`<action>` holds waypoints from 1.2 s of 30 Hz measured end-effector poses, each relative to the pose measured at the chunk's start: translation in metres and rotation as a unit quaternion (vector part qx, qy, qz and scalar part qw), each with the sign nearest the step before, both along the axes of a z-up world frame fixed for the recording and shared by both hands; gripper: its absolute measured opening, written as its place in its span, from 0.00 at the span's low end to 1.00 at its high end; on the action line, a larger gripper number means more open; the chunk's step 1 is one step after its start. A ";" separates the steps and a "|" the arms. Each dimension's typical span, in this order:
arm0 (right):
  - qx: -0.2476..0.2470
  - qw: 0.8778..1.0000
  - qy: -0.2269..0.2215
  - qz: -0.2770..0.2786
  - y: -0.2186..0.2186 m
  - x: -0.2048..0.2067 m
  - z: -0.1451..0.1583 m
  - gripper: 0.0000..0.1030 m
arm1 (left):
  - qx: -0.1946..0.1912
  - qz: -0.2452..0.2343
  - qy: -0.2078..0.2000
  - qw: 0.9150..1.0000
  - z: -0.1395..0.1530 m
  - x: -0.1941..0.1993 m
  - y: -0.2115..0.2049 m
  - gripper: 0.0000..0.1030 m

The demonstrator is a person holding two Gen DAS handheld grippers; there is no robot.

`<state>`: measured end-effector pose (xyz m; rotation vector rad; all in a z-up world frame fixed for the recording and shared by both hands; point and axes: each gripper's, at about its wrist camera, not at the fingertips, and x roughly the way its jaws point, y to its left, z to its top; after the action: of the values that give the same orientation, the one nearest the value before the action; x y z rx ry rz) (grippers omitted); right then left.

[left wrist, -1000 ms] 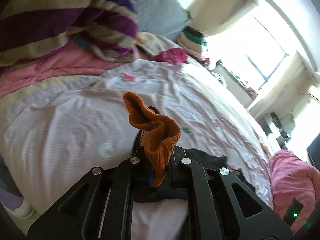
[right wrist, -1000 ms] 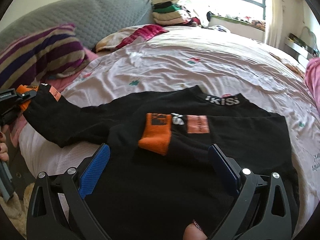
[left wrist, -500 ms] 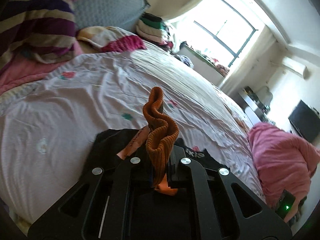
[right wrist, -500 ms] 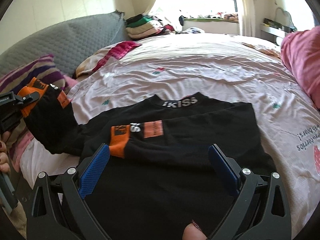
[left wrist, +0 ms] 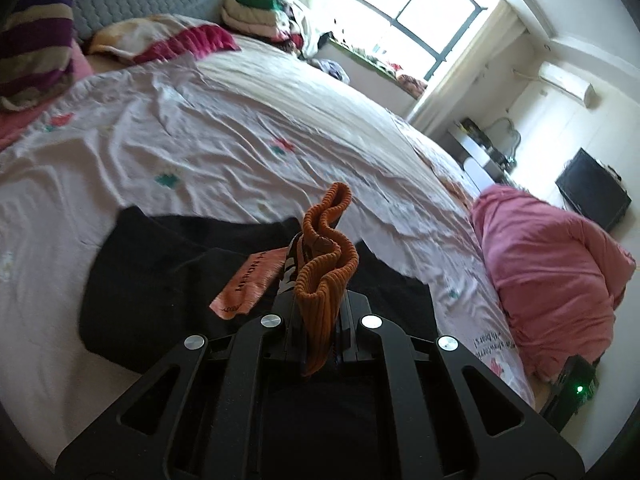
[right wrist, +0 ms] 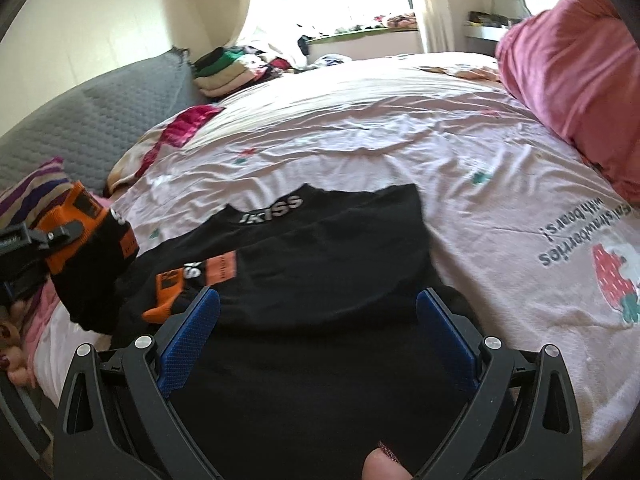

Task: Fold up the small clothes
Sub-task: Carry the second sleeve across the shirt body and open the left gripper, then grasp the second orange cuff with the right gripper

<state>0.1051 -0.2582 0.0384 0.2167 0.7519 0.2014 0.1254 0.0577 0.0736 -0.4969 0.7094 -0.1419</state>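
Observation:
A small black top (right wrist: 320, 256) with orange cuffs and a white "KISS" collar lies on the bed; it also shows in the left wrist view (left wrist: 160, 272). My left gripper (left wrist: 320, 320) is shut on the orange ribbed cuff (left wrist: 324, 276) of one sleeve and holds it raised over the top's body. In the right wrist view that gripper (right wrist: 48, 240) shows at far left with the sleeve (right wrist: 92, 284) hanging from it. The other sleeve's orange cuff (right wrist: 168, 292) lies folded across the body. My right gripper (right wrist: 316, 320) is open, low over the top's lower part.
The bed has a pale pink sheet (right wrist: 360, 136) with small flower prints. A pink bundle of bedding (right wrist: 580, 80) lies at right. A striped pillow (left wrist: 32, 52), a grey headboard (right wrist: 88, 124) and stacked clothes (right wrist: 224, 72) are at the far side.
My left gripper has carried the orange cuff and sleeve inward, from beside the top to over its body. The right wrist view has swung left and closer; that gripper stays open.

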 end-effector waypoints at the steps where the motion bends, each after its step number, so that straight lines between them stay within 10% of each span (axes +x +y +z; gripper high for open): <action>1: -0.001 1.000 0.001 -0.005 -0.005 -0.001 -0.001 0.95 | 0.002 -0.006 0.005 1.000 -0.003 0.002 -0.006 0.03; 14: 0.000 0.999 0.019 -0.033 -0.036 -0.003 -0.014 0.95 | -0.002 -0.081 0.064 0.995 -0.044 0.028 -0.071 0.11; 24: 0.005 0.999 0.048 0.004 -0.012 0.004 -0.030 0.95 | 0.012 -0.071 0.067 0.995 -0.044 0.025 -0.060 0.54; 31: 0.018 0.993 0.084 0.076 0.043 0.009 -0.052 0.95 | 0.089 -0.003 0.063 0.994 -0.039 0.016 -0.026 0.84; 36: 0.045 0.990 0.104 0.085 0.063 0.018 -0.064 0.94 | 0.091 0.032 0.067 0.993 -0.039 0.008 0.004 0.91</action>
<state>0.1231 -0.1957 -0.0256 0.2616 0.9710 0.3788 0.1337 0.0613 0.0349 -0.3566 0.8286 0.0178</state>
